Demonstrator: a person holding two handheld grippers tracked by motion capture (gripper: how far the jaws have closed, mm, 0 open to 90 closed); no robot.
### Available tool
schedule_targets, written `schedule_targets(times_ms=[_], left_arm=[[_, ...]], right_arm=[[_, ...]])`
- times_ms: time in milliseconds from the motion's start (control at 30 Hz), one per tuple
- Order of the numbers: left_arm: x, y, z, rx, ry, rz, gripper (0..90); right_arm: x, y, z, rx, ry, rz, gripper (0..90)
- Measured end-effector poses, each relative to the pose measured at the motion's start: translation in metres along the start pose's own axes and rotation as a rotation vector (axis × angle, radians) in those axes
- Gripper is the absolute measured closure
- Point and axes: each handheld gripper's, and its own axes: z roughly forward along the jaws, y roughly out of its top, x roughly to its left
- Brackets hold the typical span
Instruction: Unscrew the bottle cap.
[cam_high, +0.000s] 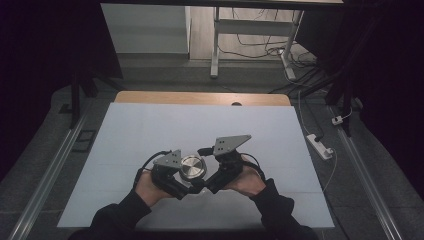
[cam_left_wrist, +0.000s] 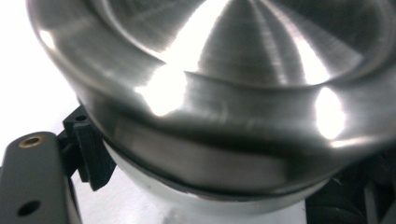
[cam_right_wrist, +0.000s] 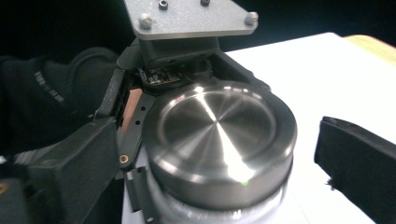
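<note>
Near the front edge of the white table (cam_high: 150, 125), at roughly 6 o'clock from its centre, a round brushed-metal lid (cam_high: 192, 167) sitting on a pale, translucent container (cam_right_wrist: 187, 210) between the two hand-held tools. At the lid's 9 o'clock in the high view, the left gripper (cam_high: 186, 186), carried in the left hand (cam_high: 146, 189), clamped tight around the container just under the metal rim; in the left gripper view, one black ribbed pad (cam_left_wrist: 93, 156) pressed against the wall right beneath the lid. At the lid's 3 o'clock in the high view, the right gripper (cam_high: 206, 186), carried in the right hand (cam_high: 246, 181), jaws spread wide and off the lid. In the right gripper view, one black jaw at about 8 o'clock of the lid and the other at 3 o'clock, a strip of bare white table between that second jaw and the metal rim. Beyond the lid there, at 11 o'clock, the left gripper's grey three-cornered plate (cam_right_wrist: 191, 18). Dark sleeves (cam_high: 277, 212) entering from the bottom of the high view.
</note>
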Motion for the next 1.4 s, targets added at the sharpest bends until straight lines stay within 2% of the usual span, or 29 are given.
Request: schedule_targets(times_ms=[100, 167, 333, 367, 467, 567, 667, 800, 900, 933, 1100, 1400], left_arm=[[0.002, 0.0, -0.002, -0.01, 0.039, -0.032, 15.3], [0.002, 0.0, -0.002, -0.01, 0.047, -0.04, 15.3], [-0.002, 0.003, 0.003, 0.007, 0.065, -0.029, 15.3], [-0.003, 0.004, 0.004, 0.01, 0.07, -0.027, 15.3], [-0.005, 0.005, 0.005, 0.017, 0.08, -0.018, 15.3], [-0.004, 0.005, 0.005, 0.014, 0.072, -0.021, 15.3], [-0.002, 0.005, 0.005, 0.022, 0.054, -0.003, 15.3], [-0.002, 0.004, 0.006, 0.034, 0.014, 0.032, 15.3], [-0.002, 0.004, 0.007, 0.031, -0.018, 0.051, 15.3], [-0.001, 0.004, 0.007, 0.031, -0.017, 0.052, 15.3], [-0.001, 0.004, 0.009, 0.034, -0.011, 0.053, 15.3], [0.005, 0.002, 0.007, 0.039, 0.025, 0.035, 15.3]], right_arm=[[0.006, 0.005, 0.001, 0.019, -0.106, 0.009, 0.3], [0.012, 0.007, 0.005, 0.016, -0.184, -0.007, 2.9], [0.018, 0.005, 0.016, 0.002, -0.249, -0.002, 8.0], [0.018, 0.005, 0.018, 0.007, -0.237, 0.006, 8.3], [0.018, 0.001, 0.021, 0.011, -0.251, 0.003, 14.7], [0.018, 0.0, 0.021, -0.002, -0.248, -0.011, 17.7], [0.016, -0.001, 0.02, 0.004, -0.227, -0.019, 18.1], [0.011, -0.002, 0.017, -0.006, -0.147, -0.005, 18.4], [0.009, 0.0, 0.012, -0.02, -0.113, -0.01, 18.4], [0.009, 0.0, 0.011, -0.019, -0.103, -0.011, 18.4], [0.008, 0.001, 0.007, -0.028, -0.109, -0.021, 18.4], [0.008, 0.003, 0.001, -0.031, -0.122, -0.033, 18.4]])
